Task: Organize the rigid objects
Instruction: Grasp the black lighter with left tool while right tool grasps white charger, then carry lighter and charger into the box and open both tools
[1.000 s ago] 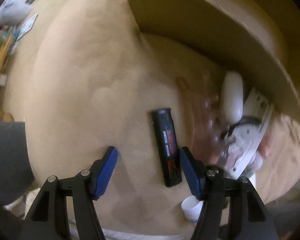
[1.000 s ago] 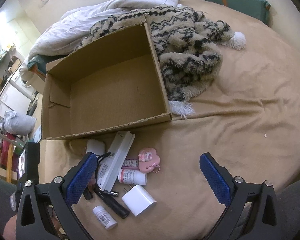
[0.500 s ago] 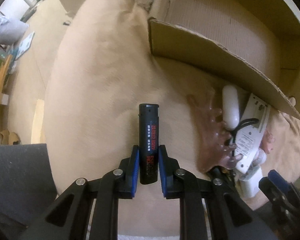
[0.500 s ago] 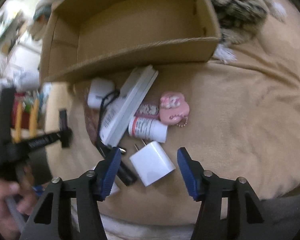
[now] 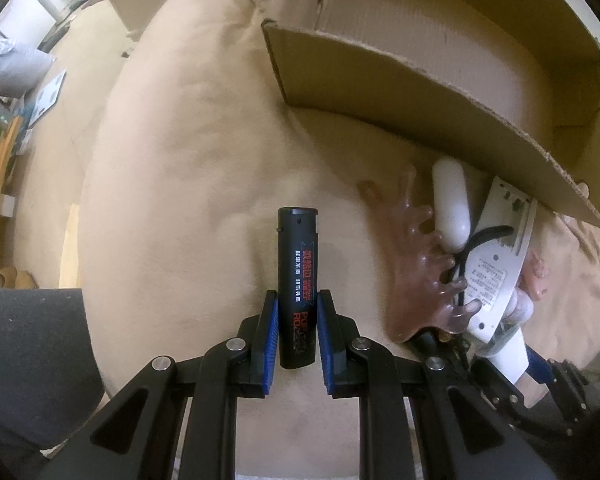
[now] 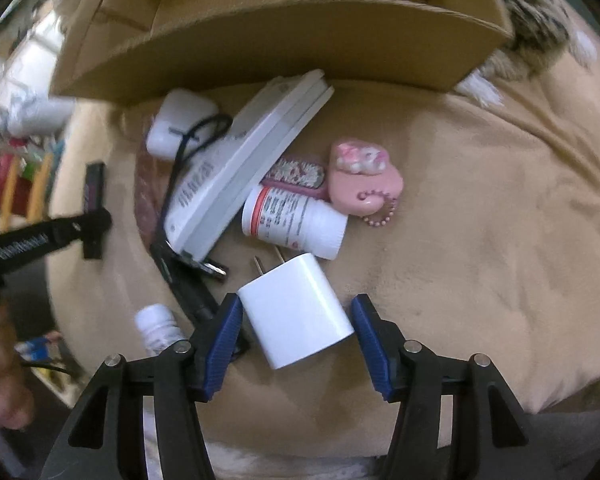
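Observation:
My left gripper [image 5: 297, 320] is shut on a black lighter [image 5: 298, 276] with red print, held above the tan blanket. An open cardboard box [image 5: 440, 92] lies ahead to the right. In the right wrist view my right gripper [image 6: 296, 320] is open, its blue pads on either side of a white charger plug [image 6: 296, 312] lying on the blanket. Beyond it lie a white pill bottle [image 6: 296, 222], a pink charm [image 6: 360, 180], a white flat device [image 6: 244, 164] and a white case [image 6: 176, 124]. The left gripper with the lighter [image 6: 94, 188] shows at the left.
A clear pinkish hand-shaped toy [image 5: 416, 264] lies beside the pile. A small white bottle [image 6: 158, 328] and black pens [image 6: 192, 280] lie left of the plug. A patterned fuzzy blanket [image 6: 536, 20] lies behind the box. The bed edge and floor clutter [image 5: 20, 92] are at the left.
My left gripper closed on the lighter and lifted it. My right gripper moved down to the pile and narrowed around the white charger plug.

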A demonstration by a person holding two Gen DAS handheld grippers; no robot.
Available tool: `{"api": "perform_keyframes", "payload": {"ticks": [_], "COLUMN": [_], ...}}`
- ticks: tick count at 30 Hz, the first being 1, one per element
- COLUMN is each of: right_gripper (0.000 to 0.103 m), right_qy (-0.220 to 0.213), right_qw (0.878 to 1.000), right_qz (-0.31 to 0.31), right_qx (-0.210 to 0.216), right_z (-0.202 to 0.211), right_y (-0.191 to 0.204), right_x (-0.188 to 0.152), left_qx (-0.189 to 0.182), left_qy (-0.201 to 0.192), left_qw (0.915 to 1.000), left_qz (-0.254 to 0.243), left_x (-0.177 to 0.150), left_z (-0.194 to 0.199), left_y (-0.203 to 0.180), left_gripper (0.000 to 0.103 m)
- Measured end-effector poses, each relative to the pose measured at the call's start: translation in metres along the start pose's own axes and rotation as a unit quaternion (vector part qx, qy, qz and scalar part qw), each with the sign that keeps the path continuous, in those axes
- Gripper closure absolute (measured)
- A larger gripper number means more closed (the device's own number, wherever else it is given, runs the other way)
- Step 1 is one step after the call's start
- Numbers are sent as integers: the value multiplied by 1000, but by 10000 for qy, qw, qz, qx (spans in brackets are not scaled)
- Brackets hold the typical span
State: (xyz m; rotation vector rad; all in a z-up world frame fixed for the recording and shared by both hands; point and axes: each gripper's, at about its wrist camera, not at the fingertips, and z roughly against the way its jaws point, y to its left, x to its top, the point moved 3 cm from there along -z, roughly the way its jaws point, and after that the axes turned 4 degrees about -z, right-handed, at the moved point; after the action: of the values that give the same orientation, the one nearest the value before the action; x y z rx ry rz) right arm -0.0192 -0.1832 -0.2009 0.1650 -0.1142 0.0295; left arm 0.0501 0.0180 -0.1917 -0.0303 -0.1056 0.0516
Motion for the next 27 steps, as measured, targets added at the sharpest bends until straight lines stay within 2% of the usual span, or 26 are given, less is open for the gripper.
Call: {"api": "perform_keyframes", "payload": {"ticks": [2, 4, 6, 15, 27], "right_gripper": [49, 57, 59, 60, 60], "right_qy": [-109, -324, -476, -722, -1265], "right_qw": [9997, 9991, 9986, 9968, 9910], "right_qz": [170, 238, 223, 331, 31], "right_qx": [-148, -163, -102, -4, 444], "right_z": [2, 12, 24, 51, 96], "right_y": [5, 7, 8, 11, -1], "right_x": [-2, -3, -6, -13, -2], "left_qx": [36, 41, 69, 159, 174], "left_qy": [-27, -61, -117, -277, -672], "left_qw": [10000, 10000, 9999, 9993, 9976], "left_qz": [24, 64, 89, 199, 69], "left_x": [-1, -3, -5, 2, -2], "left_z": [-2, -4, -4, 13, 42], "left_y": [4, 7, 11, 19, 5], "left_gripper": [86, 86, 86, 86, 86]}}
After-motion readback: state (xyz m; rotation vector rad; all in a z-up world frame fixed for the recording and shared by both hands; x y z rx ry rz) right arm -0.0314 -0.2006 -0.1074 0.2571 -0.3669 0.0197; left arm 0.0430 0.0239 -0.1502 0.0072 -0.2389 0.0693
